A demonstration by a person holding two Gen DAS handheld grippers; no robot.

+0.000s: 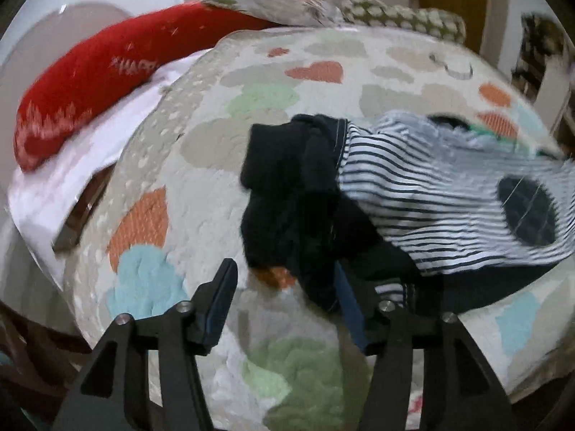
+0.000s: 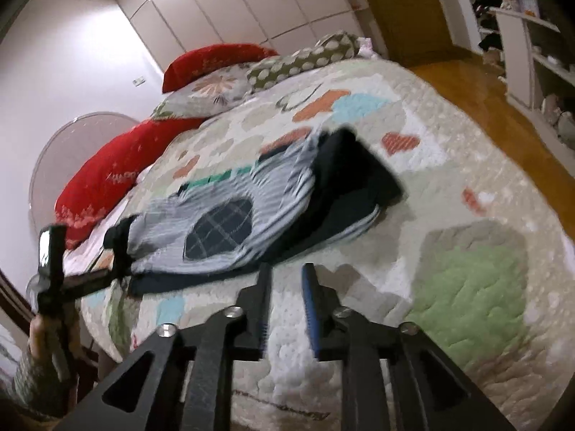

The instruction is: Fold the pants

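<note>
The pants (image 1: 442, 194) are white with navy stripes, a dark checked patch and dark navy cuffs (image 1: 287, 186). They lie bunched on the quilted bedspread (image 1: 201, 151). My left gripper (image 1: 284, 273) is open just short of the dark cuff end. Dark cloth overlaps the tip of its right finger (image 1: 350, 309), and only quilt shows between the pads. In the right wrist view the pants (image 2: 222, 215) lie across the bed beyond my right gripper (image 2: 287, 273). Its jaws stand a little apart over bare quilt with nothing between them. The left gripper (image 2: 116, 251) shows at the pants' far left end.
Two red pillows (image 2: 107, 176) and patterned cushions (image 2: 287, 64) lie along the head of the bed. A wooden floor (image 2: 503, 115) and white shelves (image 2: 532, 54) lie to the right of the bed. A hand (image 2: 43, 330) holds the left gripper at the bed's left edge.
</note>
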